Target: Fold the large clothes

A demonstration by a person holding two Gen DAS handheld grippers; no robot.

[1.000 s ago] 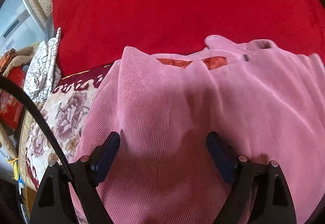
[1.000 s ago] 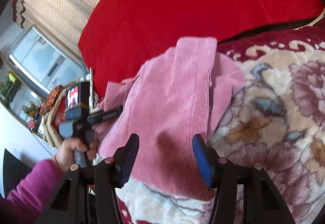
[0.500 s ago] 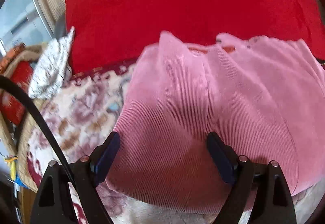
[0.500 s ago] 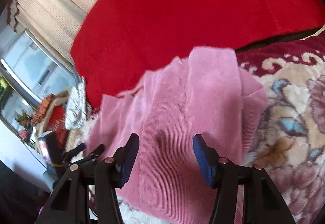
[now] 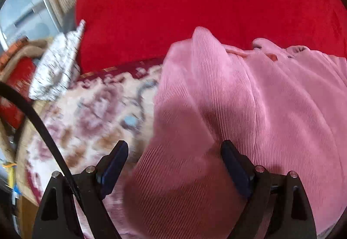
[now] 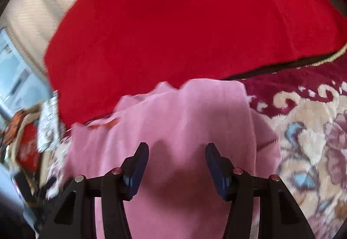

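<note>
A pink corduroy garment lies folded on a floral plush blanket. In the left wrist view my left gripper is open above the garment's left edge, its fingers apart and holding nothing. In the right wrist view the same pink garment fills the middle. My right gripper is open over it, jaws wide apart and empty. The garment's near part is hidden below both grippers.
A large red cushion stands behind the garment, and also shows in the right wrist view. A black-and-white patterned cloth and clutter lie at the left. The floral blanket extends to the right.
Both grippers have shifted over the garment. The left view has swung right, showing more blanket at the left. The right view has moved in over the garment. Both stay open.
</note>
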